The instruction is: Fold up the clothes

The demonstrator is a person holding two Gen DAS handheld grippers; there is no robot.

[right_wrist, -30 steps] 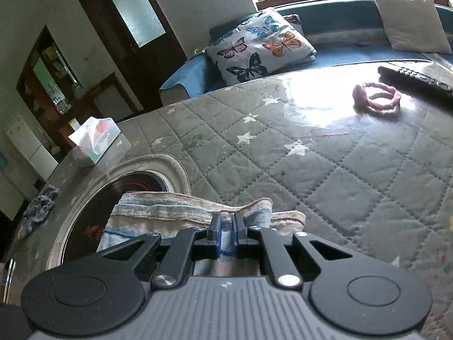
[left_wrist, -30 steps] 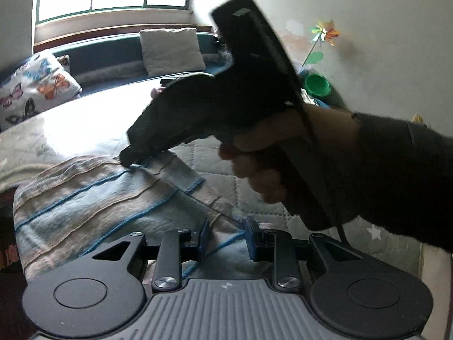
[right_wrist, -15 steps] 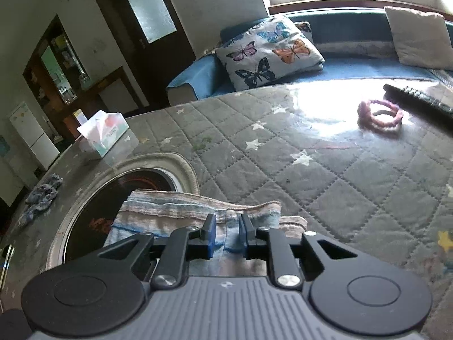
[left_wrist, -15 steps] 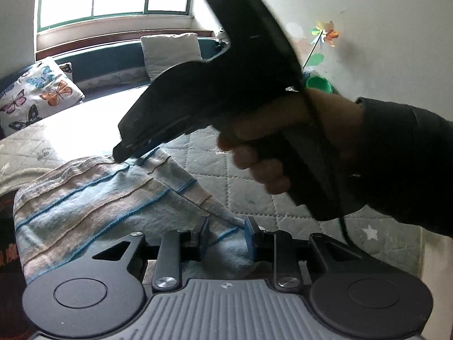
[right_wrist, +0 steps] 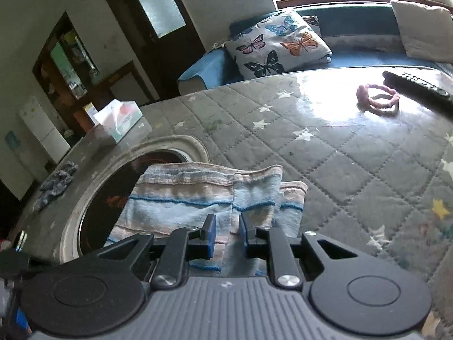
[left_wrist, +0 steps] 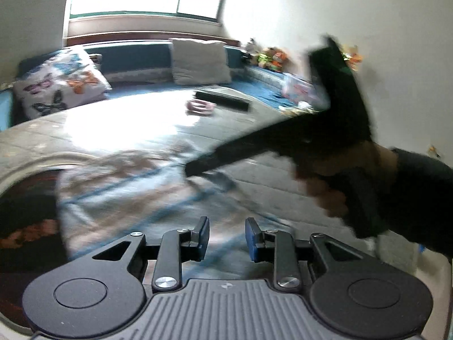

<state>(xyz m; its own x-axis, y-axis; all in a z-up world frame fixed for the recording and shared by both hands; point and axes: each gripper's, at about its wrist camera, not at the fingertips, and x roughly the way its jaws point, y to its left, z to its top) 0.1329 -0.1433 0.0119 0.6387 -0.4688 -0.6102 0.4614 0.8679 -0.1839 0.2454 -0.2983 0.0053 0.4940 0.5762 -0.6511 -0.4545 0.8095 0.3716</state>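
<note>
A folded striped cloth [right_wrist: 198,198] in pale blue, tan and blue lines lies on the grey quilted table cover, partly over a round dark opening. It looks blurred in the left wrist view [left_wrist: 127,195]. My right gripper [right_wrist: 226,236] is open, its jaws just above the cloth's near edge, holding nothing. My left gripper [left_wrist: 226,238] is open and empty over the cloth's near side. The right gripper and the hand holding it [left_wrist: 325,153] show in the left wrist view, above the cloth's right end.
A pink ring [right_wrist: 378,100] and a black remote [right_wrist: 416,85] lie far right on the cover. A tissue box [right_wrist: 119,119] and a dark rag [right_wrist: 56,181] sit at the left. A butterfly pillow [right_wrist: 277,45] lies on the bench behind.
My right gripper has opened and let go of the cloth's edge. Both grippers have pulled back and risen. The cloth now lies flat and folded.
</note>
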